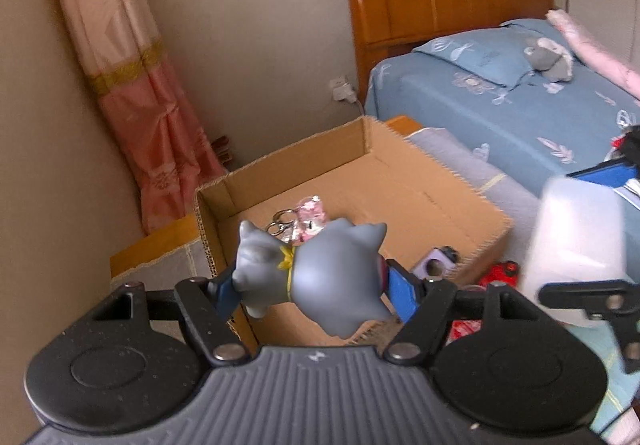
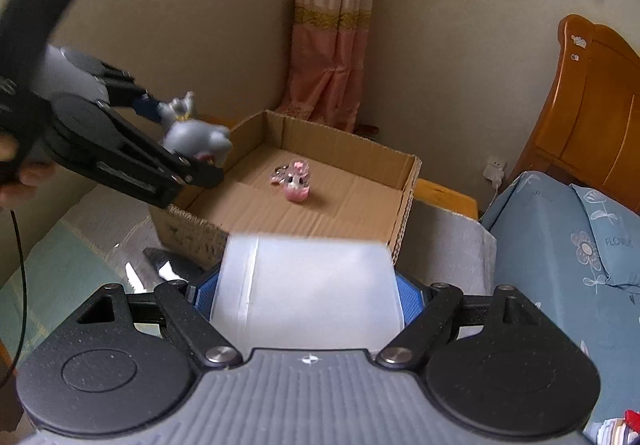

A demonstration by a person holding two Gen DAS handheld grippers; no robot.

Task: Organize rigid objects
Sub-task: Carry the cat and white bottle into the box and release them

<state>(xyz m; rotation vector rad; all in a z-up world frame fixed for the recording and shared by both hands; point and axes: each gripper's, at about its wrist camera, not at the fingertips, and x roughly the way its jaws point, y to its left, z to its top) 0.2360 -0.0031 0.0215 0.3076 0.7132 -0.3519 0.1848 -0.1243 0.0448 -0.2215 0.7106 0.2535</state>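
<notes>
Left wrist view shows the left gripper (image 1: pixel 310 285) clamping a grey rubbery cat figurine (image 1: pixel 316 273) above the open brown cardboard box (image 1: pixel 420 181) — lower before releasing — while the right gripper (image 2: pixel 306 295) grips a translucent white plastic container (image 2: pixel 308 285).

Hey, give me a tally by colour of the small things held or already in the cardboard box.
Grey: 1, cat figurine in the left tongs
White: 1, translucent container in the right tongs
Pink: 1, keychain toy in the cardboard box
Total: 3
</notes>
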